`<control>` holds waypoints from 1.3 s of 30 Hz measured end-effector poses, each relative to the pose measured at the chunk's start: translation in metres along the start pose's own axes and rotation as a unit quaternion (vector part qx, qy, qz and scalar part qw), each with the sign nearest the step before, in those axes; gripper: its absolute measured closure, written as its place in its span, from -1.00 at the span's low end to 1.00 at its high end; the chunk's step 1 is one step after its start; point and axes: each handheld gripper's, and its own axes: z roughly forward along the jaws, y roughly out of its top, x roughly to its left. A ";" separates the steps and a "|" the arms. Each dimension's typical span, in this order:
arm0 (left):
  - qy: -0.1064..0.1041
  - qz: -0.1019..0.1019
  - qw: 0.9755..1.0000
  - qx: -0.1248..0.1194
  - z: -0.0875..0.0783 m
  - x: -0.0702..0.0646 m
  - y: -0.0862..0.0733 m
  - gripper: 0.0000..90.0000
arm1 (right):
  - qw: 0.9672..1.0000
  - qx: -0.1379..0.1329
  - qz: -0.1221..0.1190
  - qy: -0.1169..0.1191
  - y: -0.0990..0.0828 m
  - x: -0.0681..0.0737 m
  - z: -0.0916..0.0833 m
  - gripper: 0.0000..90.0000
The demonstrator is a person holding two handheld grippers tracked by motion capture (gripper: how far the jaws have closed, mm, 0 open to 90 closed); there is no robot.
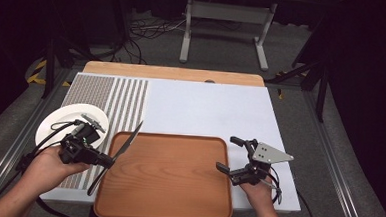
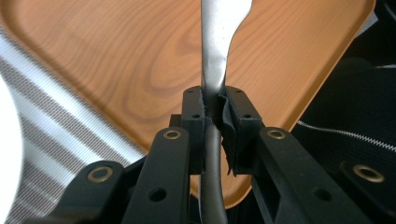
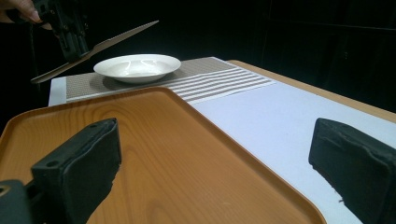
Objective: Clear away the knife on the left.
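A table knife (image 1: 121, 152) with a dark handle and silver blade is held in my left gripper (image 1: 109, 160), which is shut on it near where handle meets blade. The knife hangs over the left edge of the wooden tray (image 1: 177, 188), blade pointing up and away. In the left gripper view the knife (image 2: 219, 51) runs up between the closed pads above the tray (image 2: 116, 60). My right gripper (image 1: 229, 154) stands open by the tray's right edge, nothing between its jaws; its view looks across the tray (image 3: 154, 154) to the knife (image 3: 116, 39) and my left gripper (image 3: 77, 52).
A white bowl-like plate (image 1: 60, 120) sits on the grey striped mat (image 1: 126, 100) at the left, also seen as the plate (image 3: 137, 66) on the mat (image 3: 215, 81). The white table cover (image 1: 206, 109) stretches behind and right of the tray.
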 end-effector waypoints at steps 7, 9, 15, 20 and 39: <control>-0.011 -0.001 1.000 0.002 0.017 -0.006 0.005 0.79 | 1.000 0.000 -0.002 -0.001 0.000 0.001 0.000 -0.94; -0.013 -0.003 1.000 0.001 0.020 -0.007 0.006 0.79 | 1.000 -0.001 -0.001 -0.001 0.000 0.001 -0.001 -0.94; -0.016 -0.014 1.000 -0.001 0.029 -0.005 0.007 0.79 | 1.000 -0.001 -0.002 0.000 0.000 0.001 -0.001 -0.94; -0.018 -0.019 1.000 0.000 0.036 -0.004 0.006 0.79 | 1.000 -0.003 -0.002 0.001 0.000 0.000 -0.001 -0.94; 0.003 -0.067 0.998 0.009 0.063 0.008 -0.010 0.79 | 1.000 -0.004 -0.004 0.001 0.002 0.001 -0.001 -0.94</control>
